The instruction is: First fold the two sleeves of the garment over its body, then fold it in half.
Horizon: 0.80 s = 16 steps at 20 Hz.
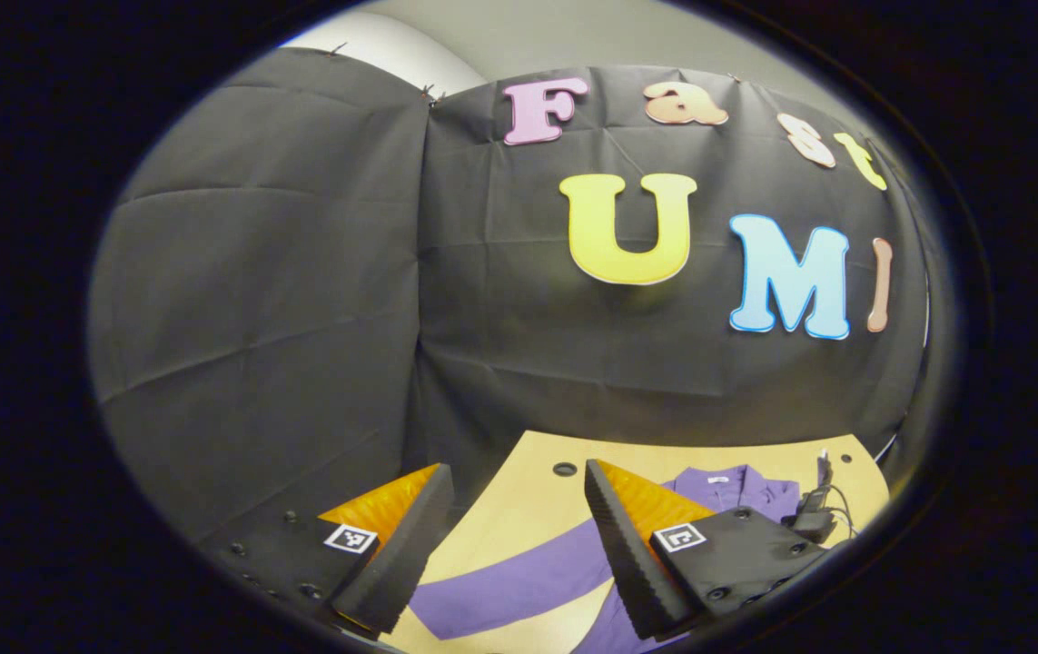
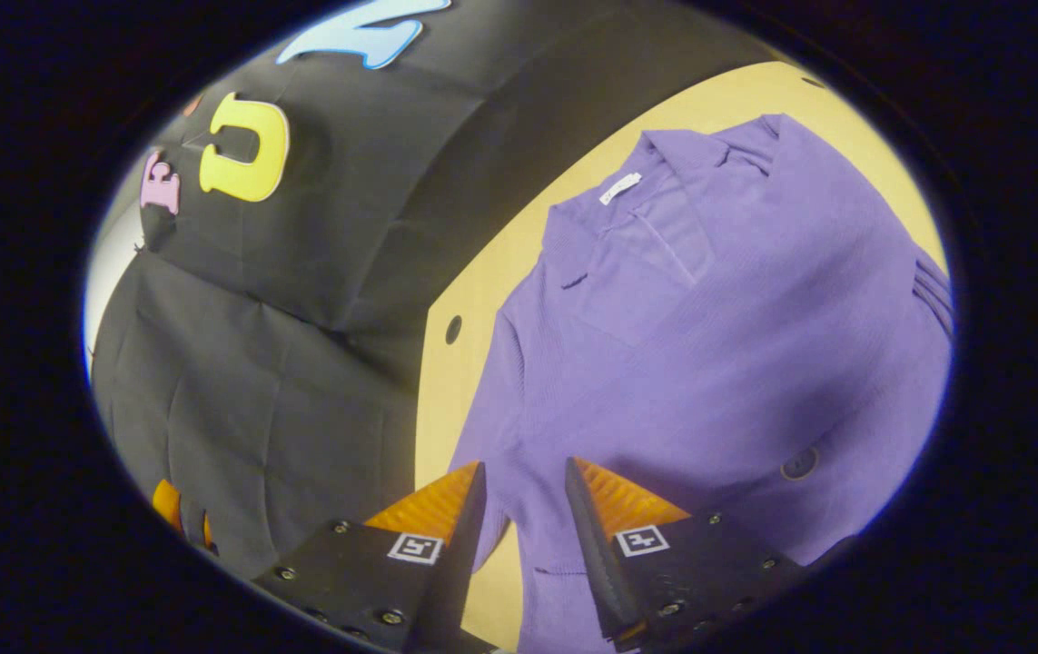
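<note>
Left gripper view: your left gripper (image 1: pixel 519 536) sits at 6 o'clock, fingers spread wide, nothing between them. Below it is the light wooden table (image 1: pixel 528 490), with a small round hole (image 1: pixel 565 469) near its far edge. The purple garment (image 1: pixel 736 490) lies flat on the table from 6 to about 4 o'clock, collar toward the far edge. One sleeve (image 1: pixel 509 586) runs out across the bare wood under the gap between your fingers. A dark device with a cable (image 1: pixel 815 518) rests on the table at about 4 o'clock, beside the garment. Black cloth wall (image 1: pixel 301 300) covers everything from 9 through 3 o'clock; a pale strip of room wall (image 1: pixel 373 45) shows above it at 11–12.

Right gripper view: your right gripper (image 2: pixel 523 518) at 6 o'clock is parted, hovering over the garment's (image 2: pixel 709 345) left edge, not pinching anything. The garment spreads from centre to 3 o'clock, collar at about 1. Bare table (image 2: pixel 455 381) shows just left of it, hole (image 2: pixel 453 329) included. Cloth wall (image 2: pixel 282 363) spans 7 to 12.
</note>
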Available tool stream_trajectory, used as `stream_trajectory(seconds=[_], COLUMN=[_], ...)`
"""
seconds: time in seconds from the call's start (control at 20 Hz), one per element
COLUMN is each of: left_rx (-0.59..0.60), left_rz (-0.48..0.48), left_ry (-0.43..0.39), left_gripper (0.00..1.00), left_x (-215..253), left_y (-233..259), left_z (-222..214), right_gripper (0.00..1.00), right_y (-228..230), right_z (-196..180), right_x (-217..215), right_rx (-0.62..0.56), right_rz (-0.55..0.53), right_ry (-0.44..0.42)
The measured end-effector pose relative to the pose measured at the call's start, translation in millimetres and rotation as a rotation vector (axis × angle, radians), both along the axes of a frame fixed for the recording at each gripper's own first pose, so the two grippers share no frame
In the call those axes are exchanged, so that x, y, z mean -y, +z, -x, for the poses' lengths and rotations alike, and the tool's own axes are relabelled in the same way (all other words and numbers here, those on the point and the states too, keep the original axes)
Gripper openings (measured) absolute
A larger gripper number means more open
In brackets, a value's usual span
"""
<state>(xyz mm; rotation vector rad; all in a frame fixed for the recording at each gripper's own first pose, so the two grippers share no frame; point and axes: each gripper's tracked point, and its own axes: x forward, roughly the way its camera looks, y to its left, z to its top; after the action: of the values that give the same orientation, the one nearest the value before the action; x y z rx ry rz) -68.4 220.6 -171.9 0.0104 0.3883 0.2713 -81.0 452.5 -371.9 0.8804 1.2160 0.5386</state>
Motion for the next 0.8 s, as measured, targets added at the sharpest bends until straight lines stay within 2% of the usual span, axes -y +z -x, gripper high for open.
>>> stream_trajectory(seconds=[0.05, 0.1, 0.2, 0.25, 0.4, 0.55, 0.6, 0.7, 0.75, 0.8], left_rx=[-0.008, -0.020, -0.054, -0.073, -0.121, -0.181, -0.202, -0.247, -0.268, -0.286], left_rz=[-0.002, 0.000, 0.003, 0.001, 0.014, 0.024, 0.029, 0.051, 0.066, 0.081], left_ry=[0.000, 0.002, 0.008, 0.012, 0.032, 0.078, 0.095, 0.129, 0.145, 0.160], left_gripper=[0.92, 0.92, 0.95, 0.92, 0.92, 0.92, 0.98, 0.93, 0.95, 0.93], left_x=[-1, -3, -8, -11, -22, -37, -44, -54, -57, -62], left_y=[-6, -15, -37, -49, -86, -129, -147, -180, -195, -208], left_z=[0, 1, 7, 10, 22, 39, 46, 62, 69, 76], right_gripper=[0.54, 0.60, 0.54, 0.55, 0.55, 0.55, 0.55, 0.55, 0.62, 0.62], right_y=[1, 3, 7, 8, 13, 17, 18, 21, 24, 26], right_z=[-1, -2, -4, -4, -4, -3, -3, -1, -1, 0], right_x=[2, 3, 9, 11, 20, 29, 33, 41, 44, 47], right_rx=[0.009, 0.019, 0.041, 0.050, 0.078, 0.094, 0.105, 0.124, 0.131, 0.139], right_rz=[0.006, 0.011, 0.024, 0.030, 0.052, 0.075, 0.088, 0.109, 0.112, 0.118], right_ry=[0.001, 0.002, 0.009, 0.015, 0.034, 0.055, 0.063, 0.081, 0.086, 0.088])
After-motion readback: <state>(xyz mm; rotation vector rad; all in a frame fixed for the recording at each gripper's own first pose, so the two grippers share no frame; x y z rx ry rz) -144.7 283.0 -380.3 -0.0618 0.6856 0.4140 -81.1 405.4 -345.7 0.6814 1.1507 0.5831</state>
